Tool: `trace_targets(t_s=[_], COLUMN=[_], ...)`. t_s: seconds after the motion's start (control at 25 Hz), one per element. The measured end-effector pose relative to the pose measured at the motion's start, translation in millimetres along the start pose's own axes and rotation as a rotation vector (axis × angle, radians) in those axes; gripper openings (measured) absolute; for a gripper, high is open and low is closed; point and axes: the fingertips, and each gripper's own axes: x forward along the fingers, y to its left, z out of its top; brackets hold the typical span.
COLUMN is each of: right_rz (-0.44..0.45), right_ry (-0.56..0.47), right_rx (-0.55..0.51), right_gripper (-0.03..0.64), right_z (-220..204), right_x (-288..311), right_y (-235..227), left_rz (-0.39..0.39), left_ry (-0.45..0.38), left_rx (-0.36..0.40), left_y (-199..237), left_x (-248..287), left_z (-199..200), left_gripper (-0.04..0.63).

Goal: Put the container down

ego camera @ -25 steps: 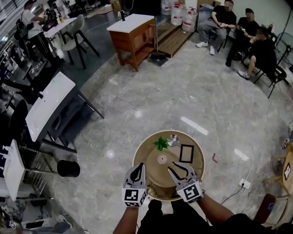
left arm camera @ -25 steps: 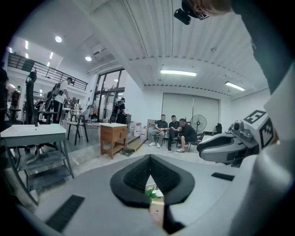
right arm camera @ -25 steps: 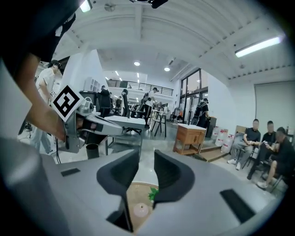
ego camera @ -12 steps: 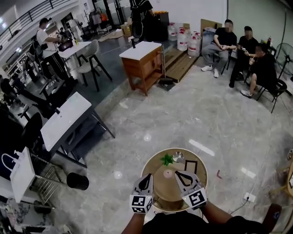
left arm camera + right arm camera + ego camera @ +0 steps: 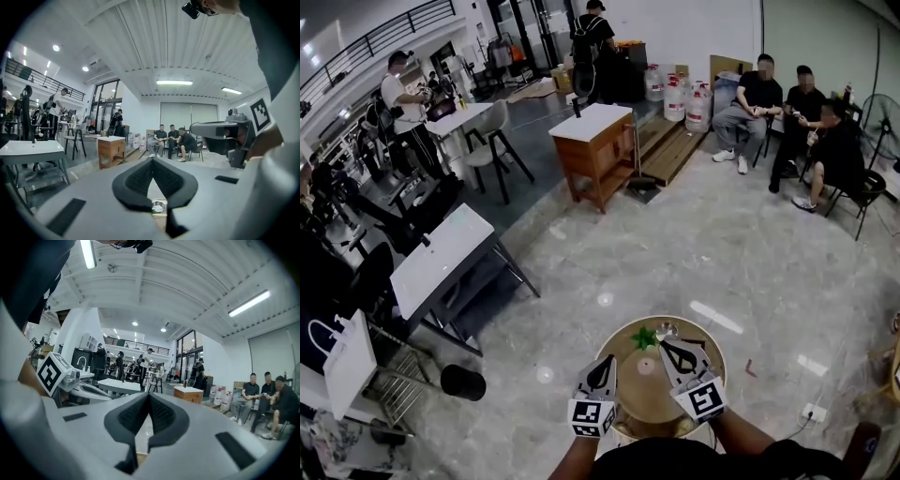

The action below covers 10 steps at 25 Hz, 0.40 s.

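A small shiny metal container (image 5: pixel 666 329) stands on the round wooden table (image 5: pixel 628 412), beside a green plant sprig (image 5: pixel 644 337) and a little white piece (image 5: pixel 645 365). It also shows low between the left jaws as the metal container (image 5: pixel 158 205). My left gripper (image 5: pixel 607 361) hangs over the table's near left side, shut and empty, its tips meeting (image 5: pixel 152 159). My right gripper (image 5: pixel 667 349) hovers over the table's middle, near the container but apart from it, also shut with nothing in it (image 5: pixel 149 394). It hides part of a dark frame lying on the table.
A wooden cabinet with a white top (image 5: pixel 595 141) stands farther back. A white table (image 5: pixel 450 258) and a black bin (image 5: pixel 464 382) are at the left. Seated people (image 5: pixel 806 112) fill the back right. A wall socket and cable (image 5: pixel 813 412) lie on the floor at the right.
The right jaws stood apart a second ago and are now together. The head view has tilted up, so the table and both grippers sit lower in the picture.
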Motion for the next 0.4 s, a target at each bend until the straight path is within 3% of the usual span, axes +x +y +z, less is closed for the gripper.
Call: trace_targets(t_s=[0.4], right_rz=[-0.004], right_ry=[-0.015], right_rx=[0.003], right_gripper=[-0.002], right_z=[1], right_x=[0], right_y=[-10], left_rz=[-0.014], left_ry=[-0.012], left_rx=[0.052], left_y=[-11], left_x=[5], left_z=[11], left_gripper=[-0.006])
